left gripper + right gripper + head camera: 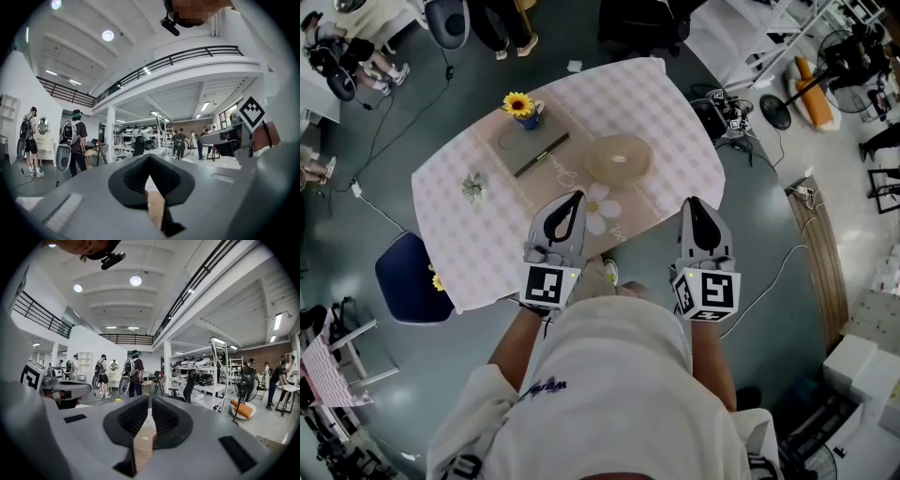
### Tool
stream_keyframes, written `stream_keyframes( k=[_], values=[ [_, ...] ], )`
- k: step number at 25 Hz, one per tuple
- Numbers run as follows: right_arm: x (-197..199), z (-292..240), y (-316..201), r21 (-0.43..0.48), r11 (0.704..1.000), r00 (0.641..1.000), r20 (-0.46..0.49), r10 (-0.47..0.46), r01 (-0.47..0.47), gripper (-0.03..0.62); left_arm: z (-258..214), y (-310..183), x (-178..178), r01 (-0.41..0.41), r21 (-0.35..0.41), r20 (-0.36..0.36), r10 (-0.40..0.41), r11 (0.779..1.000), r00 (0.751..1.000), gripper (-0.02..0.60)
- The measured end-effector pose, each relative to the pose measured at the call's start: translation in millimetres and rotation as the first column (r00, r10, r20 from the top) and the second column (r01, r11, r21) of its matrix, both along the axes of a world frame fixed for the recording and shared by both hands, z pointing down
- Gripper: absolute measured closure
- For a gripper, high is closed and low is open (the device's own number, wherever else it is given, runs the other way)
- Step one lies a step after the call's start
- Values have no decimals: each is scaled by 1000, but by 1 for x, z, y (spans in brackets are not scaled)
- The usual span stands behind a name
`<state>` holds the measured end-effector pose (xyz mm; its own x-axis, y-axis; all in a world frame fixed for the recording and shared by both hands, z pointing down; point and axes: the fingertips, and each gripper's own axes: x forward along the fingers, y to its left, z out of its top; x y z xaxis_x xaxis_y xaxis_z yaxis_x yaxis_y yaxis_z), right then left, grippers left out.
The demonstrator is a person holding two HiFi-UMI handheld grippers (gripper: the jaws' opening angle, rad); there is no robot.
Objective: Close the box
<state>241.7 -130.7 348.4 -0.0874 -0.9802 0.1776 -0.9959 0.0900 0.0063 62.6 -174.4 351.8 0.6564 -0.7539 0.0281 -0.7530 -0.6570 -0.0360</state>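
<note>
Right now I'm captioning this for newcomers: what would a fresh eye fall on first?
The left gripper and right gripper, grey with marker cubes, hover side by side, empty, over the near edge of the checked tablecloth. Beyond them a round tan box sits mid-table, and a yellow sunflower in a blue mug stands near the far edge.

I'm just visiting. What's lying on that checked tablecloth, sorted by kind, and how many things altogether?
flowers: 2, the sunflower in a blue cup and the small pale sprig
flat box: 1
round beige ring: 1
Total: 4
The white daisy looks printed on the cloth, so it is not counted.
</note>
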Motion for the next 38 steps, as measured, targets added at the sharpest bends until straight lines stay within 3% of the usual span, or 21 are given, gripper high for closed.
stream_keyframes(
  k=[38],
  values=[
    [-3,14,2,-13,999,999,10,-35,35,589,14,9,-9,17,-1,65,-17,1000,998,580]
  ],
)
